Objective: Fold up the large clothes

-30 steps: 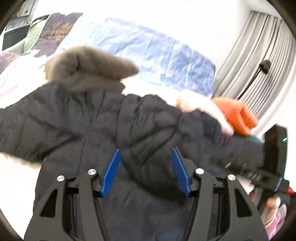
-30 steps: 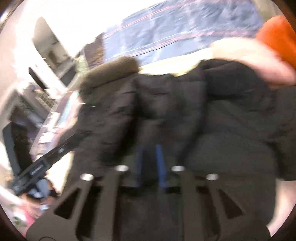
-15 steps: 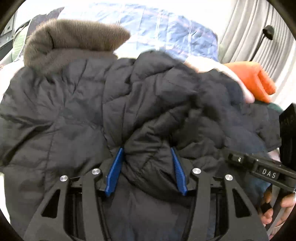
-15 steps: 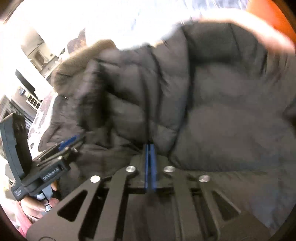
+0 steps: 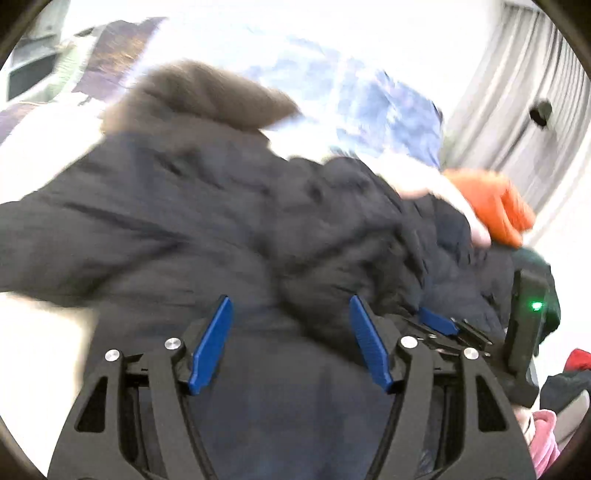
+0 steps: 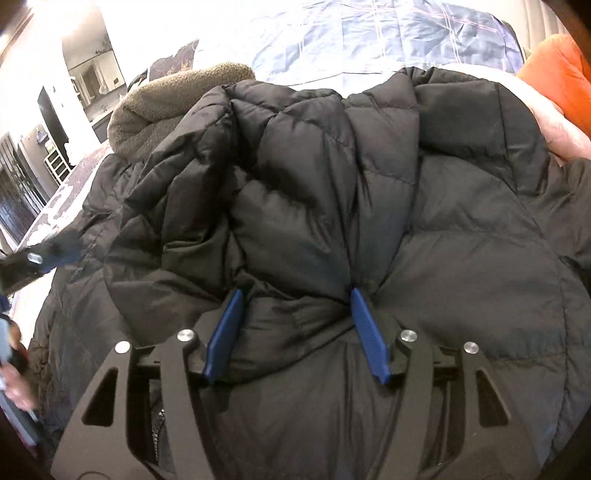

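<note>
A large black quilted puffer jacket (image 5: 192, 229) with a brown fleece-lined hood (image 5: 199, 99) lies bunched on a bed. It fills the right wrist view (image 6: 424, 229), its hood (image 6: 166, 103) at the upper left. My left gripper (image 5: 290, 308) is open, its blue fingers spread over the jacket with a fold of fabric bulging between them. My right gripper (image 6: 295, 299) is open, jaws wide, with a bunched fold of the jacket lying between them. The right gripper (image 5: 439, 321) also shows at the right of the left wrist view.
A blue patterned bedspread (image 6: 388, 33) lies behind the jacket. An orange and pale pink garment (image 5: 491, 203) sits at the jacket's right, also in the right wrist view (image 6: 557, 81). Grey curtains (image 5: 517, 92) hang at the right. Room furniture (image 6: 48, 122) stands at the left.
My right gripper was shut on the jacket half a second ago and now stands wide open. My left gripper stayed open and pulled back a little from the jacket.
</note>
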Demonstrator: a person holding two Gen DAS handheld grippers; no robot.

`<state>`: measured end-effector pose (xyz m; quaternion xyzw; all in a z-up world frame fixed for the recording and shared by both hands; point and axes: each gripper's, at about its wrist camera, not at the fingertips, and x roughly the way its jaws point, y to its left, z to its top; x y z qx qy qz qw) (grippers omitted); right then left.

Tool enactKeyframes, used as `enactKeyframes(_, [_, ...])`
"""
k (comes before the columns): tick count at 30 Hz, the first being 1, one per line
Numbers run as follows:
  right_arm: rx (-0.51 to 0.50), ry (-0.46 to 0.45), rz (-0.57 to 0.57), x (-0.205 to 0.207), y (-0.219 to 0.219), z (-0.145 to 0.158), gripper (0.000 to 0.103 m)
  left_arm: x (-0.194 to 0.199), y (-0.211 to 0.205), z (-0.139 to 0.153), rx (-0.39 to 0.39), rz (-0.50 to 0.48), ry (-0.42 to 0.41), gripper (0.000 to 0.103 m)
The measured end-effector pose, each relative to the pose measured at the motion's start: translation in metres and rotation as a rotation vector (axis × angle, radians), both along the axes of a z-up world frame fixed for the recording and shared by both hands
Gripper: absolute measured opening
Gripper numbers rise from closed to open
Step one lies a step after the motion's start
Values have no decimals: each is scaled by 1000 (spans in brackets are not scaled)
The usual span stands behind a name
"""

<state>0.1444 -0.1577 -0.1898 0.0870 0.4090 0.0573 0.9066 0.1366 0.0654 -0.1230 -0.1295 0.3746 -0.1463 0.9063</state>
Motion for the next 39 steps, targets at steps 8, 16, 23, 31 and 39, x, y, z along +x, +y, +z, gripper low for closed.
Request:
enactKeyframes(8, [28,-9,3,-3,-6,1,64,-25,196,-27,-176,468,117,66])
enactKeyframes(16, [32,-11,3,-4,-6,0,66,-19,314,-82,-574,701,162,62])
enactKeyframes(23, [43,-14,6,-6,-7,0,67,16,354,-93,-607,829,107,26])
enactKeyframes(31, [42,-14,6,-6,-7,0,68,44,281,32,-381,574,-129,2])
enactKeyframes(39, [58,-20,9,-7,-8,1,69,48,75,139,-102,96,-346,3])
